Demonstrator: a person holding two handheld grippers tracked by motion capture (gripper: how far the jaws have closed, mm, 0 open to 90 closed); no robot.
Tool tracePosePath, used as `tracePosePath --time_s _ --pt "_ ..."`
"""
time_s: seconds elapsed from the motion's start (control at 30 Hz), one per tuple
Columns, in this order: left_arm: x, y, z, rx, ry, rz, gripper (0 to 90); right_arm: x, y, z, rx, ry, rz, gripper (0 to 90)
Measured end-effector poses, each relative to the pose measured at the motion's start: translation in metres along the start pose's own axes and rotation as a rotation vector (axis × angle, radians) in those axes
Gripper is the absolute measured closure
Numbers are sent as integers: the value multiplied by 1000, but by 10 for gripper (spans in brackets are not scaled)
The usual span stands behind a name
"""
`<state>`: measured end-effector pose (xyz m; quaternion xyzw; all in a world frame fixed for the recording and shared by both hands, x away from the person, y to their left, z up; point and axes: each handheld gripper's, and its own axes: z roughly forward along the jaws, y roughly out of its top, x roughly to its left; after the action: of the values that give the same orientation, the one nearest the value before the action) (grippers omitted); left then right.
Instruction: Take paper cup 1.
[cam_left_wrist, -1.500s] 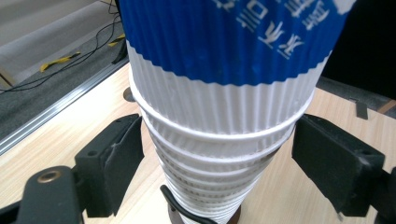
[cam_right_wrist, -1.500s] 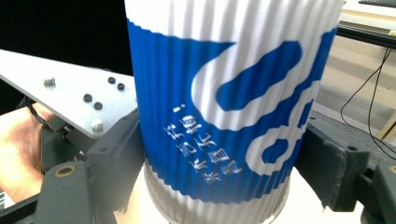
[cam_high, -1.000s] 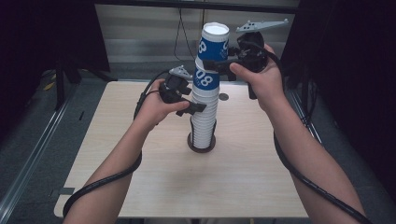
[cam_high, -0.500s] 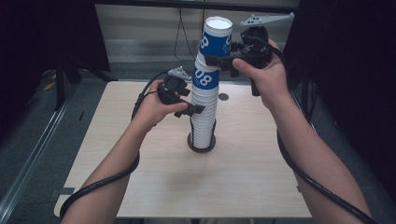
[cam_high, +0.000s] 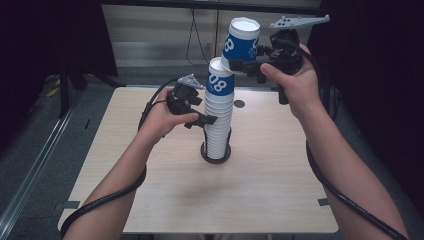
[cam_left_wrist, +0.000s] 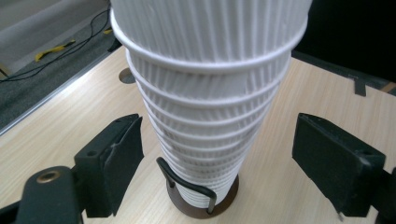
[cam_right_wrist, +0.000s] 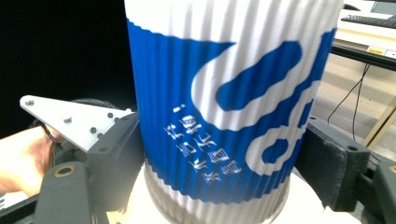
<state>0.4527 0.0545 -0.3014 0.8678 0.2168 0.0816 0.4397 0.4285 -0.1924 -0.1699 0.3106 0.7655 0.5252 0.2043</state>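
Left gripper view: cup stack (cam_left_wrist: 210, 93) cut off by the top edge, top cups unseen. Stack's base ring (cam_left_wrist: 205, 205) mostly hidden behind the cups and wire clip (cam_left_wrist: 184, 184). In the right gripper view the blue cup (cam_right_wrist: 224, 107) is cut by the top edge, rim out of frame; its small white print is blurred, unreadable. High view: worktop (cam_high: 280, 200) near edge cut at the bottom, both forearms run out of frame. Whether the left tool (cam_high: 207, 120) pads touch the stack: cannot tell there.
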Motion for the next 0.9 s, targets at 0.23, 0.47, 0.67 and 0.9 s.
tracePosePath --time_s 0.23,0.47,0.67,0.9 --pt "-2 -6 -2 12 -5 7 162 -11 -11 -19 -8 -21 10 207" --pt "-3 -10 -5 32 -5 13 163 -20 -24 -31 -4 -32 19 207" --pt "-6 -12 -6 22 -9 16 163 -27 -38 -39 3 -39 23 207" --pt "-10 -16 -5 43 -25 31 163 -32 -55 -41 13 -45 32 207"
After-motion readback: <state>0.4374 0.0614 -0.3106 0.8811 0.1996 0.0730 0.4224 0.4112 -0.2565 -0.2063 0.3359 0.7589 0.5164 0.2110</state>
